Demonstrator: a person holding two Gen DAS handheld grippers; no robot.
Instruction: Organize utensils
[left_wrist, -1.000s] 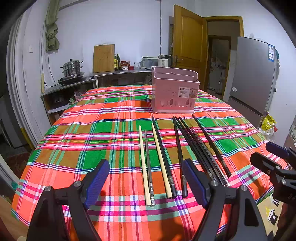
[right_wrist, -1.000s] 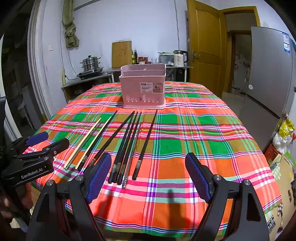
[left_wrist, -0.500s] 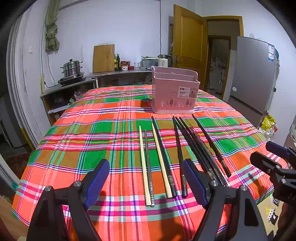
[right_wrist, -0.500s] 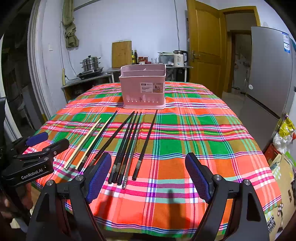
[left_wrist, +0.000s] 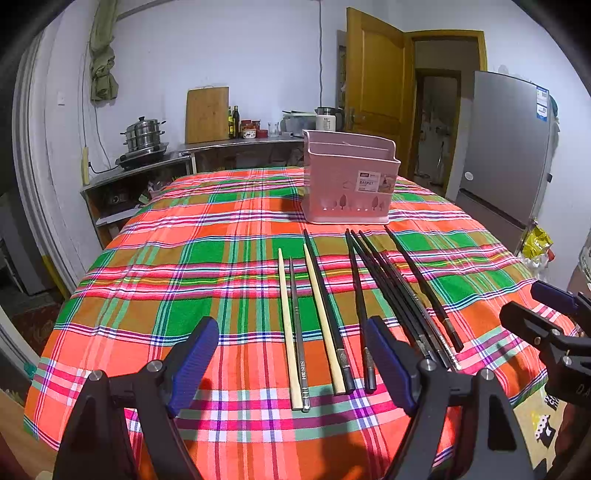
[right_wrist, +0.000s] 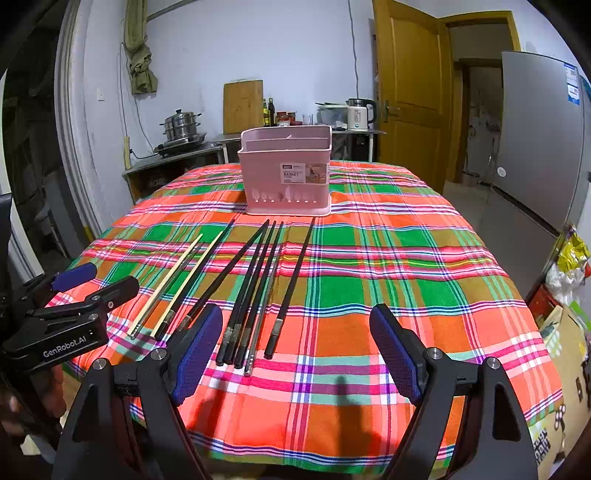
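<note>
From the left wrist view, my left tool (left_wrist: 291, 360) hangs released over the near edge of the bench (left_wrist: 155, 280), its blue pads spread wide with nothing between them. The chopsticks (left_wrist: 325, 306) lie flat on the plaid cloth in a loose row, thick ends toward me; two pale ones sit among the dark and metal ones. The pink basket (left_wrist: 349, 179) stands upright beyond their tips. I judge these sticks light, rigid and smooth, so they may roll or slip from the pads; I would pinch near the thick ends, where they sit closest to me.

From the right wrist view, my right tool (right_wrist: 295, 347) is likewise released and empty, with the dark chopsticks just left of its centre. The tight middle cluster touches side by side, so I expect picking out one to disturb its neighbours. The lone dark stick (right_wrist: 291, 288) lies apart and looks easiest.
</note>
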